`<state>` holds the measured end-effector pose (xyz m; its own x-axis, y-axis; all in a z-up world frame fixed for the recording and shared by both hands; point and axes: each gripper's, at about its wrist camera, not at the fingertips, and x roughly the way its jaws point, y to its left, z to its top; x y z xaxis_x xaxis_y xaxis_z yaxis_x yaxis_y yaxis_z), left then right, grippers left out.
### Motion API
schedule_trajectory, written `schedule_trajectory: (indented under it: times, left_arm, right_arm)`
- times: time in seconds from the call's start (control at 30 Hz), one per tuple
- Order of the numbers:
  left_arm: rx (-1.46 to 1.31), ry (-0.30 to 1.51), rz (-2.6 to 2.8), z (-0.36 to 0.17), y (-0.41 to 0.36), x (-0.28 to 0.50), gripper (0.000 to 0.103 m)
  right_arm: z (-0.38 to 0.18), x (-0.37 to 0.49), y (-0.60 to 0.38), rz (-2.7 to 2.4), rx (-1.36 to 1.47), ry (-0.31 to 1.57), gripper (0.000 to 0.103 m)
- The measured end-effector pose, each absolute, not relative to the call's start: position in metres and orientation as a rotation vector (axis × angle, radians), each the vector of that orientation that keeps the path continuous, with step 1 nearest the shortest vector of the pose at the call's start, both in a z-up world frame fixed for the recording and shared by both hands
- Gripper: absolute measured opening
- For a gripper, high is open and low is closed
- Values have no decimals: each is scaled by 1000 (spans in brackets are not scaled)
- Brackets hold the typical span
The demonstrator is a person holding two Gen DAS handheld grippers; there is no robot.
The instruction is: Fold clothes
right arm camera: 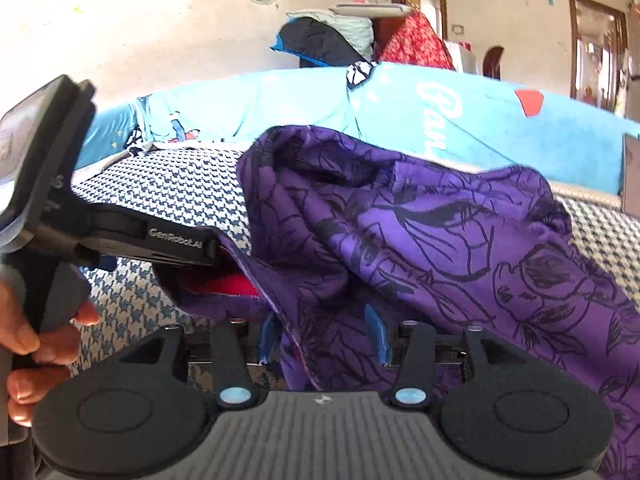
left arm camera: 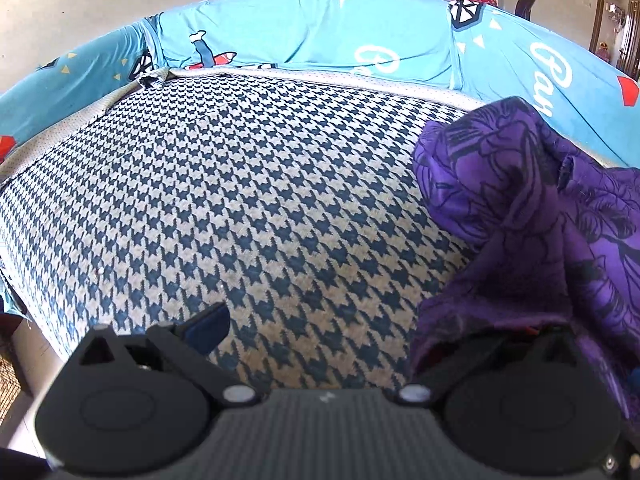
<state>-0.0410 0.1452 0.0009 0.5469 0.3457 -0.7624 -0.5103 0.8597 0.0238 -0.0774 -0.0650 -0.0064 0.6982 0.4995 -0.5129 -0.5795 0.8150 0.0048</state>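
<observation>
Clearly the purple cloth (right arm camera: 420,240) is lying bunched and creased on the houndstooth couch (left arm camera: 240,200), no neat fold showing. Right gripper (right arm camera: 324,332) is gaping around an edge; left gripper (right arm camera: 192,248) seems draped, its spread untellable.

Purple floral garment (right arm camera: 420,240), houndstooth cushion (left arm camera: 240,200)

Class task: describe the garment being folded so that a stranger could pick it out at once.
Start at the houndstooth-covered seat with light blue printed cushions behind. On its right side lies a crumpled purple cloth. Only it has black line-drawn flowers, and both hand-held grippers meet it.
</observation>
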Motion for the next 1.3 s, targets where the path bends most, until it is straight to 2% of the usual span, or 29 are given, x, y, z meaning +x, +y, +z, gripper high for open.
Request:
schedule_trajectory:
  times: [0.3,0.4,0.53,0.83,0.87,0.93,1.0,1.07,1.2,1.3]
  left_arm:
    - [-227,841,523,11,156,-48,103]
    - [-227,851,523,10,157,-48,103]
    - [-243,870,523,9,159,-48,103]
    - [-258,875,502,9,160,-51,103]
    - [-262,876,500,9,161,-51,103]
    - [-264,881,497,8,160,-51,103]
    - [-268,875,490,10,159,-52,103]
    - [-317,822,439,18,160,-59,103]
    - [-387,711,333,36,161,-73,103]
    - [-372,698,347,38,161,-77,103]
  right_arm:
    - [-12,-113,-25,722,-399,374,46]
    - [-19,-121,-10,758,-475,346,51]
    - [-33,-127,8,784,-574,312,51]
    - [-54,-115,32,762,-627,325,50]
    - [-57,-113,34,750,-629,325,49]
    - [-59,-109,37,734,-630,328,37]
    - [-59,-106,38,728,-622,333,15]
    - [-57,-105,36,728,-608,336,8]
    - [-41,-107,27,758,-522,330,7]
    - [-30,-109,21,798,-471,332,7]
